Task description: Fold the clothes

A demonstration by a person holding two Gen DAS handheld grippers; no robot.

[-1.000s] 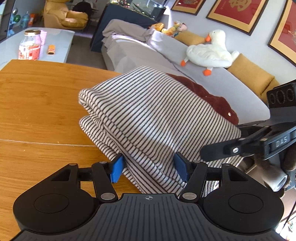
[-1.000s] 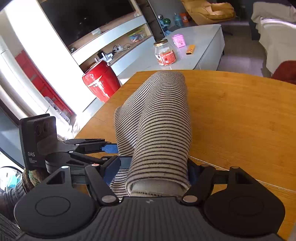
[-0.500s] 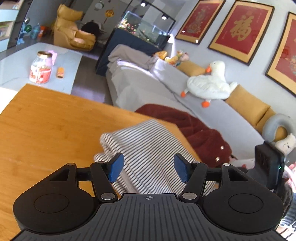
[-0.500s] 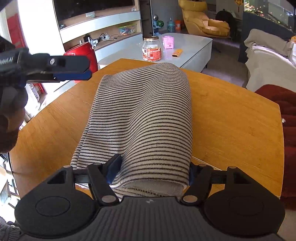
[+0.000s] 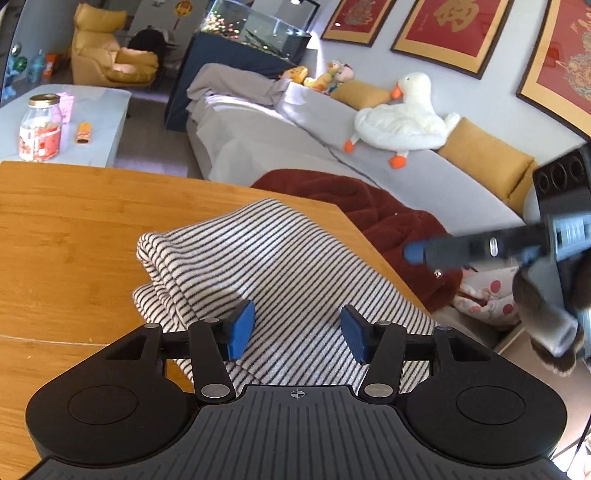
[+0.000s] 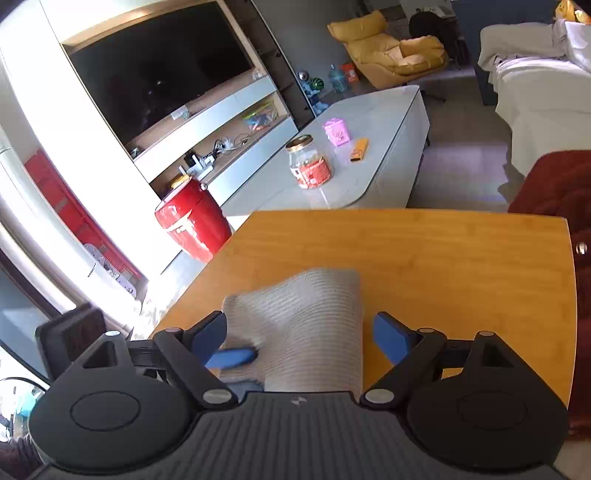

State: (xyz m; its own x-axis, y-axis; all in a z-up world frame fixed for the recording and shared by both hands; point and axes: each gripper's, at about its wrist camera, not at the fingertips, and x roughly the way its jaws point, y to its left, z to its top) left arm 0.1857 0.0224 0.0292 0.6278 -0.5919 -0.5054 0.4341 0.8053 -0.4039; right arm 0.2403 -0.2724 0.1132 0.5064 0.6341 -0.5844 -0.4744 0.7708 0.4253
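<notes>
Left gripper (image 5: 297,328): jaws closing, nothing pinched, top (image 5: 288,266) below and ahead.
Right gripper (image 6: 299,338): jaws opening, letting go, top (image 6: 314,332) between them.
Top: folded, on table (image 5: 74,229).
Advice: withdraw straight; avoid snagging the folds.

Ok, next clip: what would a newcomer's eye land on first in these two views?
Probably the folded striped garment lying on the wooden table, just ahead of the left gripper, whose blue pads stand apart over it. Next, the big white plush goose on the grey sofa beyond the table, under the red framed pictures. In the right view, the large dark television and the red drum-shaped stool below it stand out.
</notes>
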